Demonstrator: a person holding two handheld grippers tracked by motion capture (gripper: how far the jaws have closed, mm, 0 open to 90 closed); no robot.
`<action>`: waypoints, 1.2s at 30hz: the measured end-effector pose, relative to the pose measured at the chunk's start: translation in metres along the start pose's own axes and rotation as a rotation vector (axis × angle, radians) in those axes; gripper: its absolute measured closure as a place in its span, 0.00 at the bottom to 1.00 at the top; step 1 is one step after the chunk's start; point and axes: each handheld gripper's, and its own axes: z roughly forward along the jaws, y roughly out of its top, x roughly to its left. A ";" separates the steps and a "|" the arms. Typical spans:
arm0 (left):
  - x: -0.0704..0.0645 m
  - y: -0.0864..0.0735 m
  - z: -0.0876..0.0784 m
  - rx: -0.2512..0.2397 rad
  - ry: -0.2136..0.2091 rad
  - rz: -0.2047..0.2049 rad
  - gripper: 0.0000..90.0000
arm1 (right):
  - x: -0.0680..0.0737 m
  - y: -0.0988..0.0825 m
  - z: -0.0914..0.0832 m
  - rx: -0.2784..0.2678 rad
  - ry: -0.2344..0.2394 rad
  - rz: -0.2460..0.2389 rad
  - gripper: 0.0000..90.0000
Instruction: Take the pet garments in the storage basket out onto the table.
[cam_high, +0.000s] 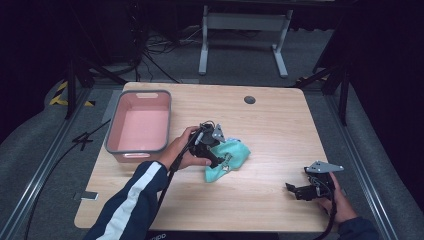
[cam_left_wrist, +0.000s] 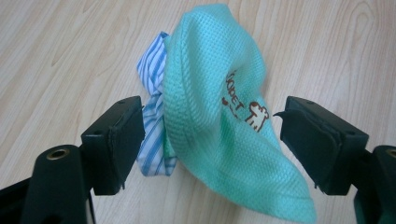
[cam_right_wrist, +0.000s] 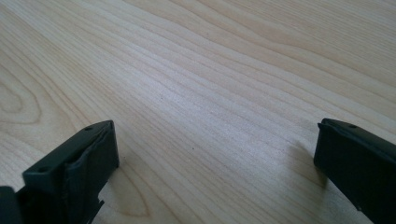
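Note:
A crumpled mint-green cloth (cam_high: 234, 152) lies near the middle of the wooden table (cam_high: 280, 130). In the left gripper view the green cloth (cam_left_wrist: 205, 84) carries a small brown printed logo, and a blue-and-white striped cloth (cam_left_wrist: 150, 74) is bunched against its left side. My left gripper (cam_high: 216, 159) leans over the bundle. There my left gripper (cam_left_wrist: 211, 135) has its jaws spread either side of both cloths, the right pad clear of the fabric. My right gripper (cam_high: 295, 190) rests low at the table's front right, and my right gripper (cam_right_wrist: 215, 140) stands open over bare wood.
A pink basin with a grey rim (cam_high: 138, 94) sits at the table's back left, with nothing seen inside. A dark round cable hole (cam_high: 249, 99) is in the tabletop at the back. Cables and a white desk frame (cam_high: 245, 30) lie on the floor beyond.

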 end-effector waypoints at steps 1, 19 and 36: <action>-0.001 -0.001 -0.002 -0.001 0.000 0.004 0.25 | 0.000 0.000 0.000 -0.001 0.000 -0.001 0.00; -0.015 -0.027 -0.018 0.005 0.006 0.039 0.25 | 0.000 0.000 0.000 0.000 0.000 0.000 0.00; -0.022 -0.059 -0.026 0.045 0.012 0.043 0.25 | 0.000 0.000 0.000 0.001 -0.001 0.001 0.00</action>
